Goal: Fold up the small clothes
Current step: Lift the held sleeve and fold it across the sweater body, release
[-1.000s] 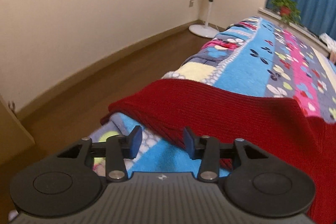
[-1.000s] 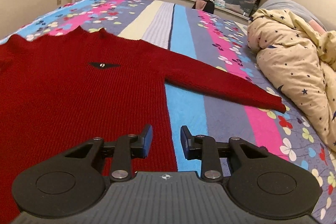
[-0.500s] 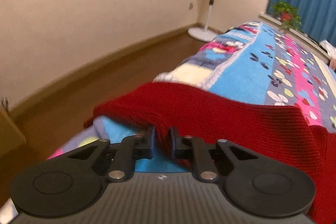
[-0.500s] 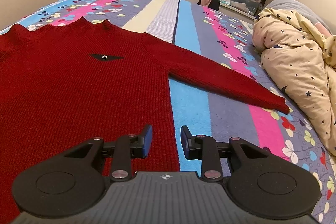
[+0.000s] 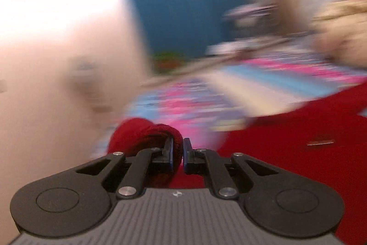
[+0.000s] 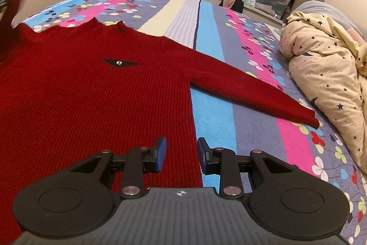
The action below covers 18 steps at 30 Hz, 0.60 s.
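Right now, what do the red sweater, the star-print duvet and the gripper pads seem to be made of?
The red ribbed-knit sweater looks like matte wool or acrylic yarn: fine knitted ridges run down it. The cream star-print duvet seems soft woven cotton over padding: it bunches in puffy folds. The blue pads on the right gripper fingers look like matte rubber, though that is uncertain.

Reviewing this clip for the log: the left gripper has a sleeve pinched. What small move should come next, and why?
Probably carry the sleeve across onto the sweater chest. The left gripper is shut on it and lifted, while the right gripper hangs open over the hem.
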Tool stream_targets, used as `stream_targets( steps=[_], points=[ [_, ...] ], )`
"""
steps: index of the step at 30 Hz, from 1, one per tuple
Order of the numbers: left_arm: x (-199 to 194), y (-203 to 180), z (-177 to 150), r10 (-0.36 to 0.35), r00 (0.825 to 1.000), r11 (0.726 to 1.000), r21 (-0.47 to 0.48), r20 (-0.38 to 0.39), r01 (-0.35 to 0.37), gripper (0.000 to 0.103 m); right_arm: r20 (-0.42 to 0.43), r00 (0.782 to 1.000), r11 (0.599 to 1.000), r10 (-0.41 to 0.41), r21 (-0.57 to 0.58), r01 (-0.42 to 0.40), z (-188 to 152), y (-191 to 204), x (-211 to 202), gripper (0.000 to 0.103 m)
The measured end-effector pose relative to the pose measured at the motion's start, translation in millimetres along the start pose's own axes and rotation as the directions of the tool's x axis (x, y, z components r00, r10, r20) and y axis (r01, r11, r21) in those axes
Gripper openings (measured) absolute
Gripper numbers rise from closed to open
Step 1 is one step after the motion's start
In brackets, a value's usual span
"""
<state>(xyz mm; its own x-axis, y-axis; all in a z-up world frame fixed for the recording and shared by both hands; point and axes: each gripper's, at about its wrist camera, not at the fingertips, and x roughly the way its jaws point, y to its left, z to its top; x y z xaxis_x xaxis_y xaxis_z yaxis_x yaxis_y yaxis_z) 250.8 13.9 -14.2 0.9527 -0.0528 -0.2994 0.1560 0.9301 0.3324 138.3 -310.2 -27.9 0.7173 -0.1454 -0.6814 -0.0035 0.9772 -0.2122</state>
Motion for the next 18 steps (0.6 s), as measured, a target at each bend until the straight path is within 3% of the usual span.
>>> stream_targets(
  steps=[1, 2, 6, 9, 12, 15, 17, 18],
  points=[
    [-2, -23, 1, -0.132, 0.991, 0.991, -0.001, -0.035, 0.132, 0.018, -0.003, 1.0, 1.0, -0.001, -0.007, 0.001, -1, 1, 0, 0.031],
    [-5, -41, -2, -0.207, 0.976, 0.978, 0.016, -0.06, 0.209, 0.031, -0.006, 1.0, 1.0, -0.003, -0.015, 0.003, -1, 2, 1, 0.031],
    [-22, -86, -26, -0.253, 0.964, 0.953, 0.15, -0.088, 0.264, 0.035, -0.012, 1.0, 1.0, -0.005, -0.022, 0.005, -4, 1, -1, 0.031],
    [-30, -89, -47, -0.218, 0.969, 0.957, 0.169, -0.117, 0.236, 0.044, -0.006, 1.0, 1.0, -0.006, -0.016, 0.006, -5, -4, -4, 0.031],
    [-28, -76, -68, -0.146, 0.975, 0.98, 0.109, -0.166, 0.166, 0.046, 0.002, 1.0, 1.0, -0.003, 0.001, 0.003, -6, -10, -7, 0.031],
    [-31, -50, -91, -0.069, 0.971, 0.998, -0.023, -0.227, 0.066, 0.046, 0.019, 1.0, 1.0, 0.005, 0.01, -0.006, -5, -13, -10, 0.031],
    [-30, -40, -110, -0.046, 0.962, 0.991, -0.136, -0.268, 0.009, 0.049, 0.045, 0.999, 1.0, 0.014, 0.017, -0.015, -4, -13, -13, 0.031],
    [-37, -36, -118, -0.038, 0.969, 0.983, -0.182, -0.242, -0.007, 0.05, 0.063, 0.998, 0.999, 0.026, 0.03, -0.028, -1, -13, -14, 0.028]
  ],
)
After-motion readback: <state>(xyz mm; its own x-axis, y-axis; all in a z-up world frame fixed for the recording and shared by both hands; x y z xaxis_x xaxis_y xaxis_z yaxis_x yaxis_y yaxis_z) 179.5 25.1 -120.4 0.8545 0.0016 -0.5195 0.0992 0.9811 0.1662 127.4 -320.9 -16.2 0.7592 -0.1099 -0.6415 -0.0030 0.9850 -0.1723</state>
